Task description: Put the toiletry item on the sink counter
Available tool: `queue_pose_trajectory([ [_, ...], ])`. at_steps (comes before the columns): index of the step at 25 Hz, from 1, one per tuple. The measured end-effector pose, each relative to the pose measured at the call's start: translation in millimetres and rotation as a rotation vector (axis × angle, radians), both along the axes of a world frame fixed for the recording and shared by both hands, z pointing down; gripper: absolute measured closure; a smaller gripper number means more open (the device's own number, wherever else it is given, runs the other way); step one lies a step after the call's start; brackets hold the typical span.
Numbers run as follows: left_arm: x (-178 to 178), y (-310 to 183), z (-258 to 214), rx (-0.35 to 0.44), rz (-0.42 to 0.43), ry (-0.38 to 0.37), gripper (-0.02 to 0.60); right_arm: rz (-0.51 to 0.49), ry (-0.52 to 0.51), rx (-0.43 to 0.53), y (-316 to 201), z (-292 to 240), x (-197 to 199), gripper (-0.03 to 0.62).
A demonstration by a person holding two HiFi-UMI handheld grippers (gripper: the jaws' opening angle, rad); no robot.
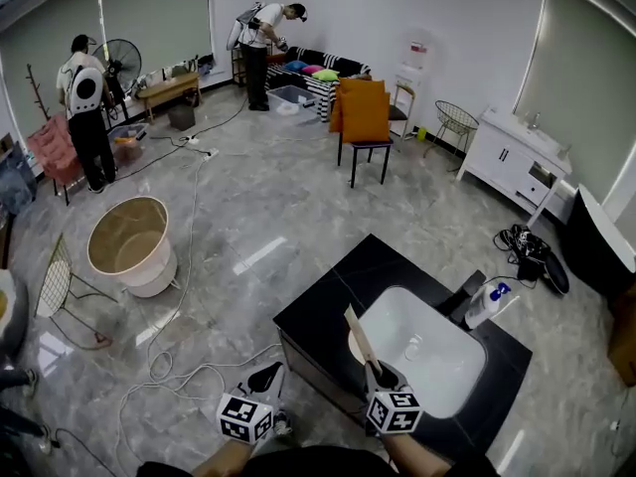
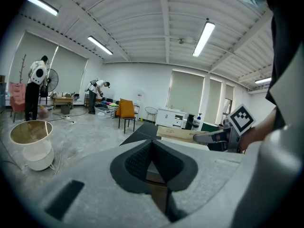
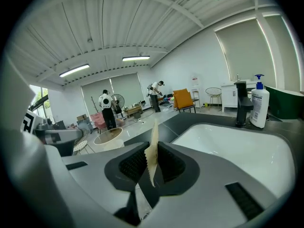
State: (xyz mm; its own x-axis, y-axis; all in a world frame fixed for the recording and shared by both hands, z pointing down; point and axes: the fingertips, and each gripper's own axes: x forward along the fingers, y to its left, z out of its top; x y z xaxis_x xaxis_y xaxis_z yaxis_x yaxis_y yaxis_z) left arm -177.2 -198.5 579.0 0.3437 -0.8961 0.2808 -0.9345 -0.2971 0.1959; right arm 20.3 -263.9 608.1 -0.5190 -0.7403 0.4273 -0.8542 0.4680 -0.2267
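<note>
My right gripper [image 1: 374,368] is shut on a flat tan wooden comb [image 1: 359,336] with a toothed edge. The comb sticks up and forward over the near left rim of the white basin [image 1: 437,366] set in the black sink counter [image 1: 323,301]. In the right gripper view the comb [image 3: 153,148] stands on edge between the pads of that gripper [image 3: 152,167]. A white pump bottle [image 1: 486,305] stands by the black faucet [image 1: 464,293] at the counter's far side. My left gripper [image 1: 266,376] hangs shut and empty left of the counter's front corner; its view shows its jaws [image 2: 152,161] pressed together.
A white round tub [image 1: 129,246] stands on the floor to the left, with cables [image 1: 164,361] trailing near it. An orange chair [image 1: 365,119] and a white cabinet [image 1: 517,157] stand farther back. Two people work at the far end of the room.
</note>
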Motion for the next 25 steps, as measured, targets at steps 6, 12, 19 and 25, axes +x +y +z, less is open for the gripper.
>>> queue_pose_trajectory([
  [6,-19.9,-40.4,-2.1,0.005,0.121,-0.004,0.58,0.11,0.0,0.004,-24.9,4.0,-18.9,0.536],
  [12,-37.5,-71.5,-0.9,-0.003,0.215,-0.006,0.58,0.219,0.008,0.001,-43.0,10.9,-32.6,0.536],
  [19,-51.4,-98.4,-3.6,0.012,0.289,-0.003,0.58,0.322,0.048,0.004,-71.9,19.3,-42.4,0.536],
  [25,-47.3,-118.8,-6.8,0.011,0.311,0.02,0.58,0.373,0.103,-0.008,-105.2,27.5,-42.3,0.536],
])
